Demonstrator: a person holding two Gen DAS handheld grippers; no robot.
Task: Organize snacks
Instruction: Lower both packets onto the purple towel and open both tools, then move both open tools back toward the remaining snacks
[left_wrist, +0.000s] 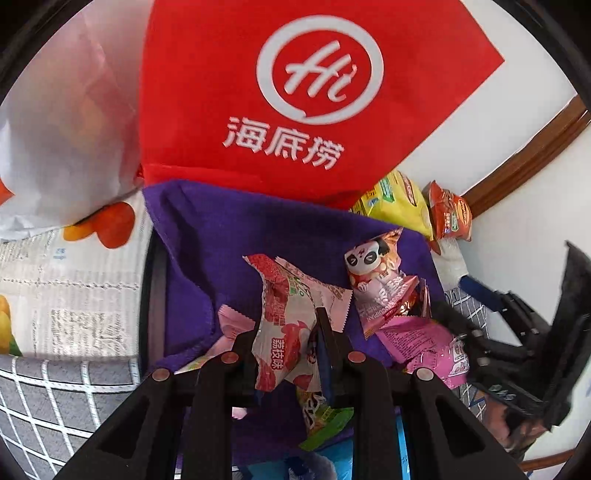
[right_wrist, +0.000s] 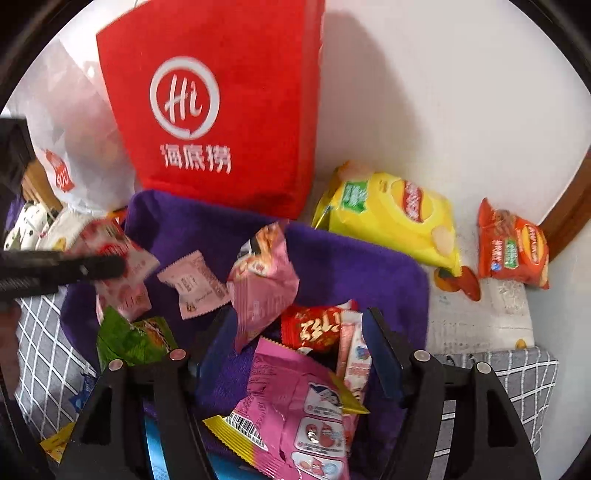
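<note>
My left gripper (left_wrist: 286, 334) is shut on a pink lychee-flavour snack packet (left_wrist: 284, 325) and holds it over the purple cloth (left_wrist: 207, 236). It shows at the left of the right wrist view (right_wrist: 110, 266) with the packet (right_wrist: 118, 269). My right gripper (right_wrist: 299, 332) is open above a pile of snacks: a large pink packet (right_wrist: 295, 413), a red packet (right_wrist: 314, 328) and a pink panda packet (right_wrist: 264, 280). The panda packet also shows in the left wrist view (left_wrist: 376, 280). A small pink candy (right_wrist: 194, 284) lies on the cloth.
A red fabric bag (right_wrist: 221, 110) stands against the white wall behind the cloth, with a white plastic bag (right_wrist: 74, 147) to its left. A yellow chip bag (right_wrist: 391, 218) and an orange packet (right_wrist: 513, 247) lie at the right. A green packet (right_wrist: 129, 339) lies at the left.
</note>
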